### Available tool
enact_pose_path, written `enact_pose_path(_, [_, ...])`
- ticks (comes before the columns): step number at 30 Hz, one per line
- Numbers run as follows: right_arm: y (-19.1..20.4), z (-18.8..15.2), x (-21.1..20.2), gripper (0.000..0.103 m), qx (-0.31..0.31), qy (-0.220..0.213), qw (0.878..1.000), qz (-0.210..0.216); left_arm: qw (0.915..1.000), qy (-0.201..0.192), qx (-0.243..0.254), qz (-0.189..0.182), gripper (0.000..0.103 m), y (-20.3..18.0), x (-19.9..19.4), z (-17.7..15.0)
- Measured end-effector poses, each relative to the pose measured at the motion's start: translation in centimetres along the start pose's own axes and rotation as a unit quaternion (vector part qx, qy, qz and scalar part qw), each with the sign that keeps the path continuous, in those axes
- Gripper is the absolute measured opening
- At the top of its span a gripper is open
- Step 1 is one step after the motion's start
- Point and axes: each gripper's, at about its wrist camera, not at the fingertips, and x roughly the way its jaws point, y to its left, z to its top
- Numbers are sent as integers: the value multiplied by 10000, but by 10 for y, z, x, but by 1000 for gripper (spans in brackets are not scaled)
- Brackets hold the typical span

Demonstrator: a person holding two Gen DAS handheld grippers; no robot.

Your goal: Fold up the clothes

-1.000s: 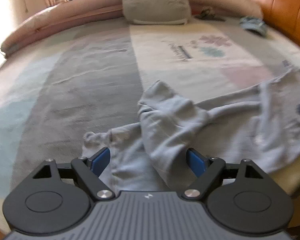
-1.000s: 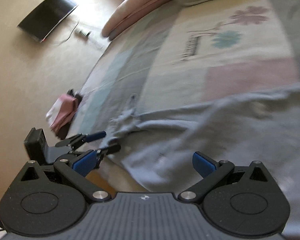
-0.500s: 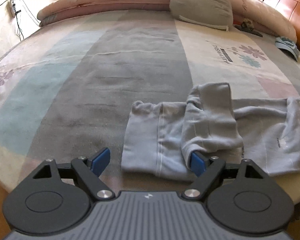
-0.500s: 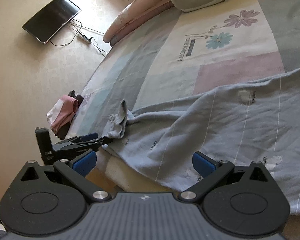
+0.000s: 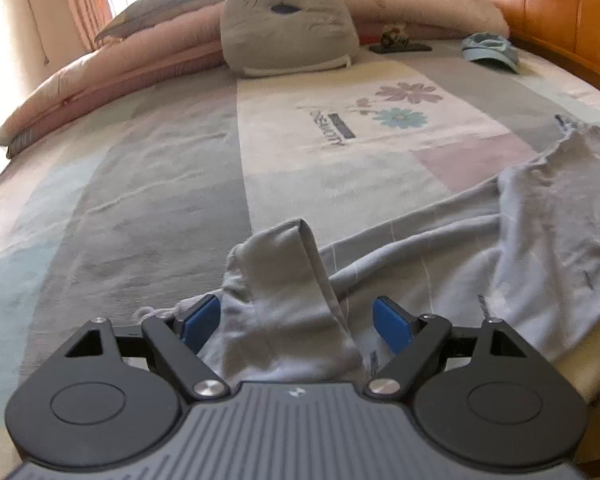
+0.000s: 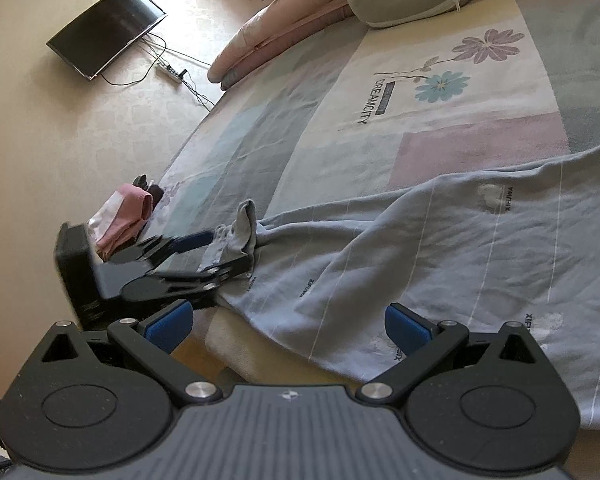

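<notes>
The left gripper (image 5: pixel 296 318) has its blue pads spread wide, as they were half a second ago, and a raised fold of the pale blue-grey garment (image 5: pixel 440 264) now stands between them; its left pad lies against the cloth, though no pinch shows. Half a second back that gripper hung off the garment's left end with bare bedspread between its pads; it has since slid along over the bunched end, much as it sat a second ago. In the right wrist view the left gripper (image 6: pixel 214 254) shows blurred at the bed's edge, by the garment's upturned end. The right gripper (image 6: pixel 288 322) is also spread wide, poised above the garment's near hem with nothing gripped, and its view has scarcely changed. The garment (image 6: pixel 440 248) lies stretched along the near edge of the patterned bedspread (image 5: pixel 148 200), flatter toward the right. Farther off sit a grey cushion (image 5: pixel 288 28), a light blue cap (image 5: pixel 488 50), and pink folded clothes (image 6: pixel 126 218) at the bed's left edge.
</notes>
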Motion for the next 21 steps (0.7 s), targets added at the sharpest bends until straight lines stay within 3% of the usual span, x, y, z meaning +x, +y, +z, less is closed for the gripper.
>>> enact_pose_path(4, [0, -1, 0, 103, -21, -8, 10000, -88, 9998, 0, -125, 147, 84, 5, 9, -3])
enact_pose_path(11, [-5, -1, 4, 103, 55, 9, 9999, -109, 9973, 39, -668, 286, 81, 46, -2, -21])
enact_pose_path(13, [-6, -1, 6, 103, 70, 35, 9999, -100, 9951, 47, -988, -3, 76, 59, -3, -25])
enact_pose_path(14, [-6, -2, 7, 103, 70, 50, 9999, -99, 9922, 3, -1218, -254, 69, 66, -4, -28])
enact_pose_path(16, [-6, -3, 9, 103, 52, 76, 9999, -114, 9834, -129, -1668, -704, 67, 80, -6, -34])
enact_pose_path(19, [-6, -3, 10, 103, 22, 88, 9998, -165, 9811, -154, -1821, -637, 55, 91, -5, -38])
enact_pose_path(21, [-6, -2, 9, 103, 52, 69, 9998, -161, 9787, -184, -1929, -673, 55, 98, -6, -39])
